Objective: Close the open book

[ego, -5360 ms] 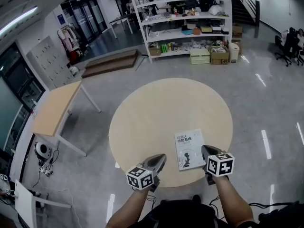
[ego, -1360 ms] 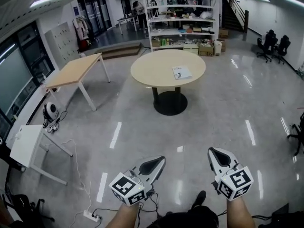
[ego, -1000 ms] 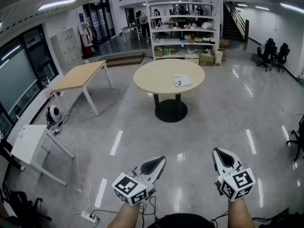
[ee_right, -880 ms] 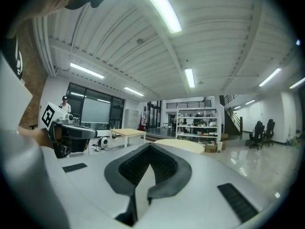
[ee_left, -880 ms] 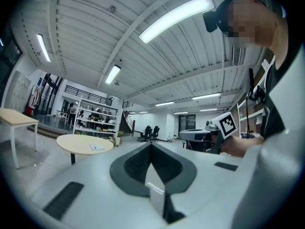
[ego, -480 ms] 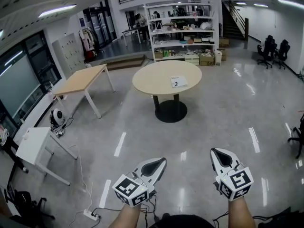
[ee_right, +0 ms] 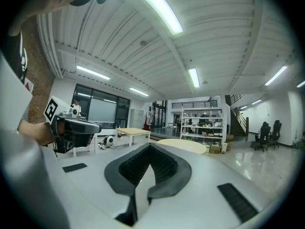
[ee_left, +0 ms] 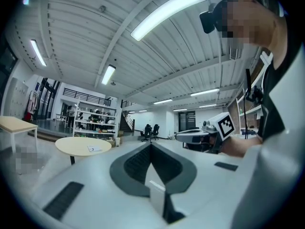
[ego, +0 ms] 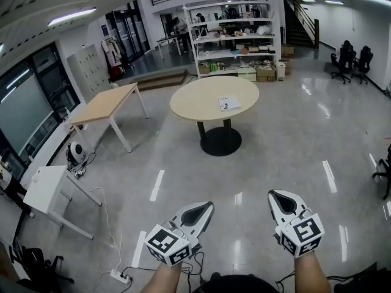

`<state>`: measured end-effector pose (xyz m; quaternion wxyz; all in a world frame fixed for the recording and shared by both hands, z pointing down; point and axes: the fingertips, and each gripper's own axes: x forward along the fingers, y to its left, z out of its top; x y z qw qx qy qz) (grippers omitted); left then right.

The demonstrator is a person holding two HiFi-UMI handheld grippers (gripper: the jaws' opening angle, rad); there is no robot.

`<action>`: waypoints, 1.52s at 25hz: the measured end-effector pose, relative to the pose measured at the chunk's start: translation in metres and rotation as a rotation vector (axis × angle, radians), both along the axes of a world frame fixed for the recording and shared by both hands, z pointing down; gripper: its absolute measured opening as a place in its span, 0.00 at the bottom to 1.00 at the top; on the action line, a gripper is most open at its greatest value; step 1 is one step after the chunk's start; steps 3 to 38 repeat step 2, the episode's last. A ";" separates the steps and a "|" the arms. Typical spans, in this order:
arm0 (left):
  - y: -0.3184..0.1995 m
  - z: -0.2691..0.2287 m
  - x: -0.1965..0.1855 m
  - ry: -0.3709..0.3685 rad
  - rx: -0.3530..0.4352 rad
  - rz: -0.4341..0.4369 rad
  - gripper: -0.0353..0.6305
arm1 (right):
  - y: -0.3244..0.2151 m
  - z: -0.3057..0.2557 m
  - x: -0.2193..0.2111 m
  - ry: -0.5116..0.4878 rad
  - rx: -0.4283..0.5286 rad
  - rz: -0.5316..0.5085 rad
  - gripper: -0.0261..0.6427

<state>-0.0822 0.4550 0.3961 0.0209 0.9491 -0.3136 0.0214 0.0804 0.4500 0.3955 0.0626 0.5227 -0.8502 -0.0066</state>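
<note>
Floor (ego: pixel 275 163) spreads beneath left tool (ego: pixel 208 206) and right tool (ego: pixel 272 195), both level, pressed together.

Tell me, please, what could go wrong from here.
1. A power strip and its cable lie on the floor close by the person's left side; a step there could trip them.
2. The glossy floor may be slippery.
3. The book on the round table is far beyond the left hand-held gripper and the right hand-held gripper, both shut and empty; it looks too small to confirm closed.
</note>
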 end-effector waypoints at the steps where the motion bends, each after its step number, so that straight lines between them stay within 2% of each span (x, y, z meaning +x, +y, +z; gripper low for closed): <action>1: -0.001 0.000 0.000 -0.003 -0.001 -0.003 0.04 | -0.001 -0.001 0.000 -0.002 0.001 -0.003 0.04; 38: -0.001 0.001 0.000 -0.006 -0.003 -0.007 0.04 | -0.002 -0.001 0.000 -0.005 0.001 -0.006 0.04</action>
